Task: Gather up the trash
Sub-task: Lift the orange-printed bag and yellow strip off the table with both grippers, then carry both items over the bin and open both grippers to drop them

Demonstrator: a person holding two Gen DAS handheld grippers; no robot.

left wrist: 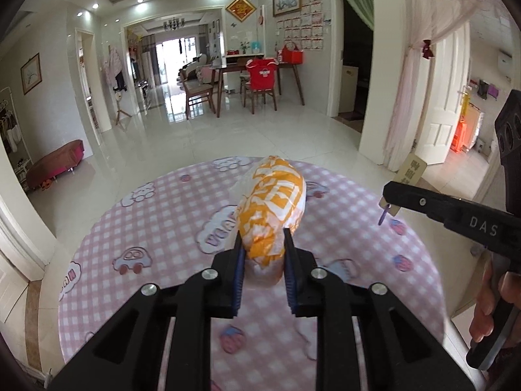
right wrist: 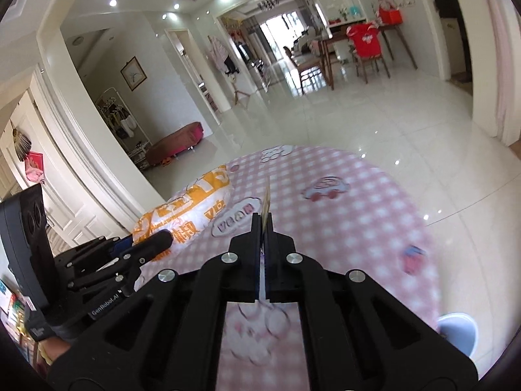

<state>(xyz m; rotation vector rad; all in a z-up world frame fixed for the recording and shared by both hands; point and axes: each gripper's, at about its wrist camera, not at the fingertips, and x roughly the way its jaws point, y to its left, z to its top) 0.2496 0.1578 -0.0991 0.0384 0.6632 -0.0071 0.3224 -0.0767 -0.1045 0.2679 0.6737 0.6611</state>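
An orange-and-white plastic bag (left wrist: 270, 202), stuffed and crumpled, hangs over the round table with the pink checked cloth (left wrist: 156, 215). My left gripper (left wrist: 263, 238) is shut on the bag's near end, blue pads pressing both sides. In the right wrist view the same bag (right wrist: 189, 208) lies at the left, held by the left gripper (right wrist: 146, 242). My right gripper (right wrist: 263, 220) is shut on a thin tan card (right wrist: 267, 195) seen edge-on. From the left wrist view the right gripper (left wrist: 387, 195) comes in from the right, holding the tan card (left wrist: 412, 171), which has a small purple piece beneath it.
A white cup (right wrist: 456, 329) stands at the table's (right wrist: 342, 221) near right edge. Glossy white floor (left wrist: 260, 137) stretches beyond to a dining table with chairs (left wrist: 257, 78). A low pink bench (left wrist: 55, 163) sits at the left wall. A hand (left wrist: 488, 309) grips the right tool's handle.
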